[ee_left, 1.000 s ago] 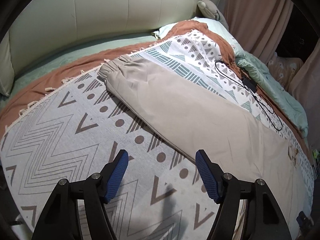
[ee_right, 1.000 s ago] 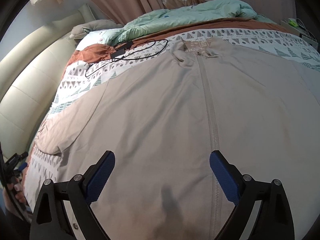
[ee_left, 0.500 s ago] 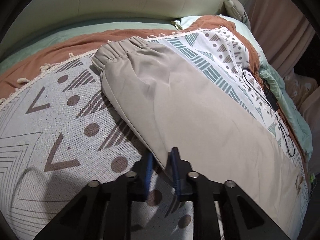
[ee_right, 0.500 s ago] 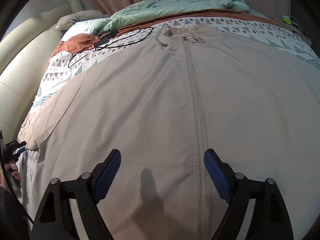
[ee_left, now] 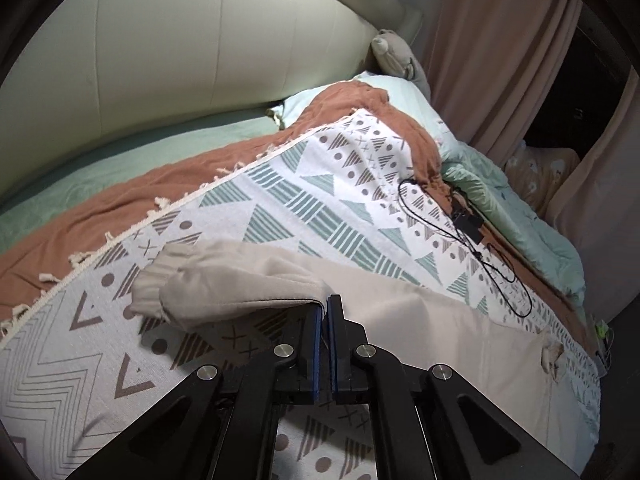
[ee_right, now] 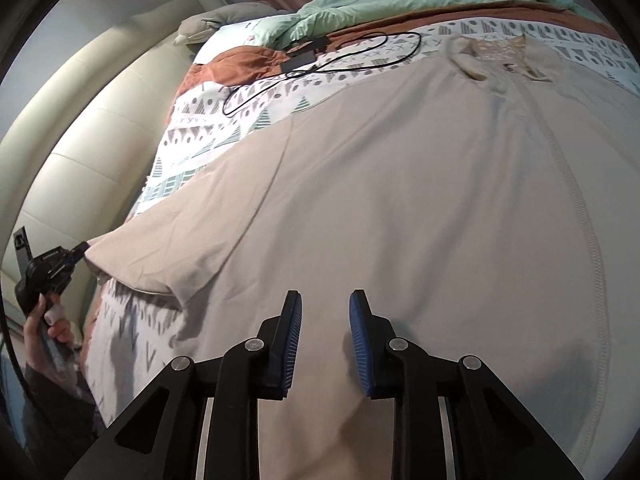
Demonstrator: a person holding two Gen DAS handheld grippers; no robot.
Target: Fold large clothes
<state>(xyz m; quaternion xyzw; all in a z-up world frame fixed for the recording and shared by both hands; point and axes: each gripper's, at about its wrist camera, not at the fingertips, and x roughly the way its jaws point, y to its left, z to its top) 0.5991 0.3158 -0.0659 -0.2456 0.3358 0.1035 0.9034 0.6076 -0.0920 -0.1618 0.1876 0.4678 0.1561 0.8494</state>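
A large beige zip jacket (ee_right: 400,200) lies spread front-up on a patterned blanket (ee_left: 300,184) on a bed. My left gripper (ee_left: 325,308) is shut on the edge of the jacket's sleeve (ee_left: 240,280). The sleeve is lifted off the blanket, and its gathered cuff end droops to the left. In the right wrist view the left gripper (ee_right: 76,254) shows at the far left, pinching the sleeve tip, with a hand (ee_right: 44,320) holding it. My right gripper (ee_right: 325,304) is open with a narrow gap, low over the jacket's body left of the zip (ee_right: 576,200).
A black cable with an adapter (ee_left: 468,224) lies on the blanket beyond the jacket. A green duvet (ee_left: 520,220) is bunched at the far side. A cream padded headboard (ee_left: 160,60) borders the bed, with pink curtains (ee_left: 500,40) behind.
My left gripper closed on the sleeve edge and has lifted it off the blanket. My right gripper's fingers have narrowed their gap and moved left of the zip.
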